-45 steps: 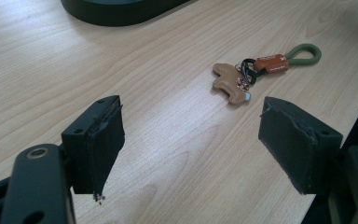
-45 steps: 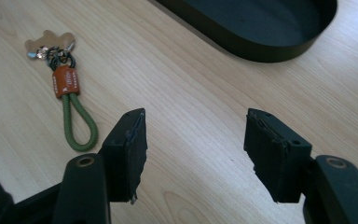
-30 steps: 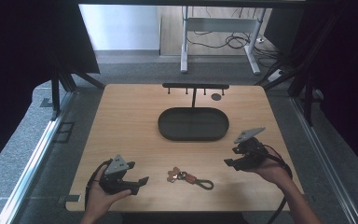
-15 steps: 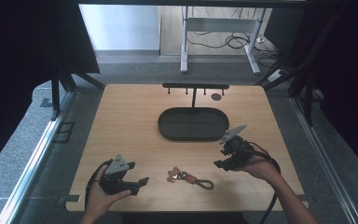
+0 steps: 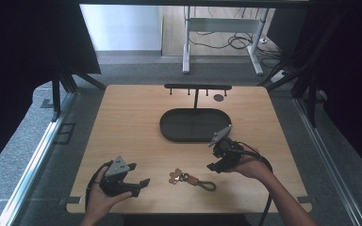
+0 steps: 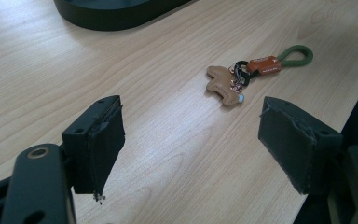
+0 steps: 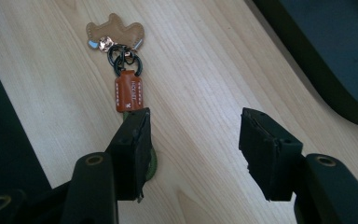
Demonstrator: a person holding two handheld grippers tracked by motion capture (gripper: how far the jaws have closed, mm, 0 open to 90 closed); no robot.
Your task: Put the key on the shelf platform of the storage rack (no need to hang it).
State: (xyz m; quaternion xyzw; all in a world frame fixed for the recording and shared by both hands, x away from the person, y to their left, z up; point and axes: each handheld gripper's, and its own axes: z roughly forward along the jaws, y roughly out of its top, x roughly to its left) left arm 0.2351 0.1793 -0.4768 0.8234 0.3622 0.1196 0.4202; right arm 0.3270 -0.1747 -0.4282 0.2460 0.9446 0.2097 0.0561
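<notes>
The keychain [image 5: 192,179] lies flat on the wooden worktop [image 5: 132,122], toward my edge of it and nearer me than the dark oval tray [image 5: 195,125]. It is made of a tan leather charm [image 7: 115,29], dark rings [image 7: 125,60], an orange leather tab [image 7: 128,92] and a green loop [image 6: 297,53].

My right gripper [image 7: 193,140] hangs just over the loop end of the keychain, released, with its jaws spread wide. In the right gripper view the orange tab sits just ahead of one jaw, and the green loop runs under that jaw, mostly hidden by it. The charm is farther out along the same line. I cannot tell whether the jaw touches the loop.

My left gripper [image 6: 191,144] is on the other side of the keychain, near my edge of the worktop, also released and holding nothing. The keychain lies ahead of it, well apart, charm end nearest.
</notes>
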